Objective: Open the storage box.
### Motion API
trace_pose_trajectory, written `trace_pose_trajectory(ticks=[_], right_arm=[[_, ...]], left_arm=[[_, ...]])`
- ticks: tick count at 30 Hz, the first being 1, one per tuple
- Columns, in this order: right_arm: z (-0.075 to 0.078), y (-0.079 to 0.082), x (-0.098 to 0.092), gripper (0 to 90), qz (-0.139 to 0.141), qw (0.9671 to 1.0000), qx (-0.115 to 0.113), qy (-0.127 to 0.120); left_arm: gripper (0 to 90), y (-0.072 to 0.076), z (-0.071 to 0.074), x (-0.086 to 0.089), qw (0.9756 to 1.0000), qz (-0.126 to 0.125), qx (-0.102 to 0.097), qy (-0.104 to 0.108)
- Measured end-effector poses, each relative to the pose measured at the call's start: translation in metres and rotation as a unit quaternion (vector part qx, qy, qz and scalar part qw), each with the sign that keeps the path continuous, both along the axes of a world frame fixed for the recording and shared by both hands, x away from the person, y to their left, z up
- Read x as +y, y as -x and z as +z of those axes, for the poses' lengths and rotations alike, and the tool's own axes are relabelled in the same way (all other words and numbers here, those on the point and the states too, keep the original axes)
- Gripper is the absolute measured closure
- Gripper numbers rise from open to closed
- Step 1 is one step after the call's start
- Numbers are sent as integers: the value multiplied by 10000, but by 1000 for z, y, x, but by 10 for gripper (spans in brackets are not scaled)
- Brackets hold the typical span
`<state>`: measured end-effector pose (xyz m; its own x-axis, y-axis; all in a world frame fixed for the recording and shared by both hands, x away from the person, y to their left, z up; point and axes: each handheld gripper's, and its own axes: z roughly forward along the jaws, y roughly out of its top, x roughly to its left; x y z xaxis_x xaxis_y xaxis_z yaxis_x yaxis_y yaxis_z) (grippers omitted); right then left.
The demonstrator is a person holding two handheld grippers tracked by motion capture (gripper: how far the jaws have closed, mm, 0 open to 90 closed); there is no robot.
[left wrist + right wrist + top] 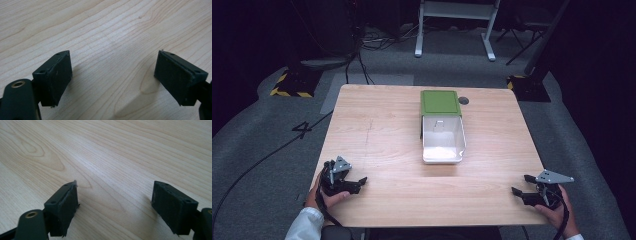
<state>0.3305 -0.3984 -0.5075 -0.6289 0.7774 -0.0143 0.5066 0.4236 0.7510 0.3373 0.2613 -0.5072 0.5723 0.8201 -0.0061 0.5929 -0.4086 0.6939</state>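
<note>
one white bin point(443, 142) with green lid point(440, 102), two tools, left point(357, 183), right point(520, 185), both spread

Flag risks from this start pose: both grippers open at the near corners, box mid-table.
1. The white box stands open with its green lid swung back; a push on the lid could probably shift or tip the box.
2. The left gripper and right gripper sit low over the table; a flat sweep inward may scrape the wood.

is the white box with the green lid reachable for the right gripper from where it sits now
Probably yes: the right gripper rests open at the table's near right edge, and only bare wood lies between it and the white box.
</note>
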Motion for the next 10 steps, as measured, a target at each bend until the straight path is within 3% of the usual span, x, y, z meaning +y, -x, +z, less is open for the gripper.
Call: trace_pose_trajectory(ticks=[10], right_arm=[[0,0,0,213,2,10000,0,-7]], left_arm=[[148,-1,0,0,10000,9,2,11]])
